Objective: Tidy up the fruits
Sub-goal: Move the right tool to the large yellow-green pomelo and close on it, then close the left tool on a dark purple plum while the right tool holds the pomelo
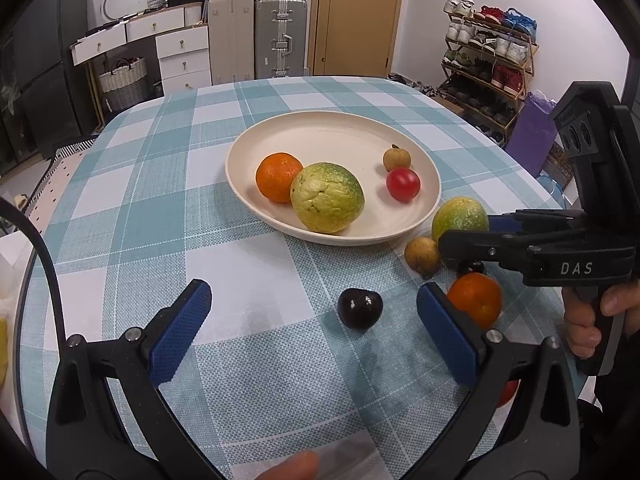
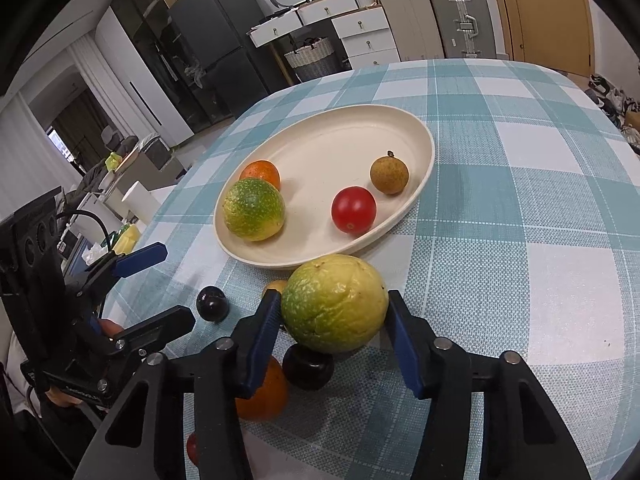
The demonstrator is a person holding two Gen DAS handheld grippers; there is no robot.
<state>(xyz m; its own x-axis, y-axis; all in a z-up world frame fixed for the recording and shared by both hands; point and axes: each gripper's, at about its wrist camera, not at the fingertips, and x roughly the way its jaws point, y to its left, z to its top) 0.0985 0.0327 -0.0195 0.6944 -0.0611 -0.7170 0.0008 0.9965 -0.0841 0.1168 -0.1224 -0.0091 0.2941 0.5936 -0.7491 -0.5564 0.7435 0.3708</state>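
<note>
A cream plate (image 1: 340, 136) (image 2: 340, 144) holds an orange (image 1: 278, 176), a yellow-green fruit (image 1: 327, 197), a red tomato (image 1: 403, 184) and a brown longan (image 1: 396, 158). Just in front of the plate, a second yellow-green fruit (image 2: 334, 304) (image 1: 458, 218) sits between the blue pads of my right gripper (image 2: 334, 300) (image 1: 468, 230), and both pads touch its sides. Below it lie a dark fruit (image 2: 308, 366), an orange (image 2: 264, 396) (image 1: 476, 300) and a longan (image 1: 422, 254). My left gripper (image 1: 314, 290) (image 2: 174, 284) stands open, with another dark fruit (image 1: 360, 308) (image 2: 212, 303) on the cloth just ahead of its fingers.
The table wears a teal and white checked cloth (image 1: 240, 248). A small red fruit (image 2: 192, 448) lies near the front edge under my right gripper. A hand (image 1: 588, 320) holds the right gripper's handle. Drawers, suitcases and a shoe rack stand beyond the table.
</note>
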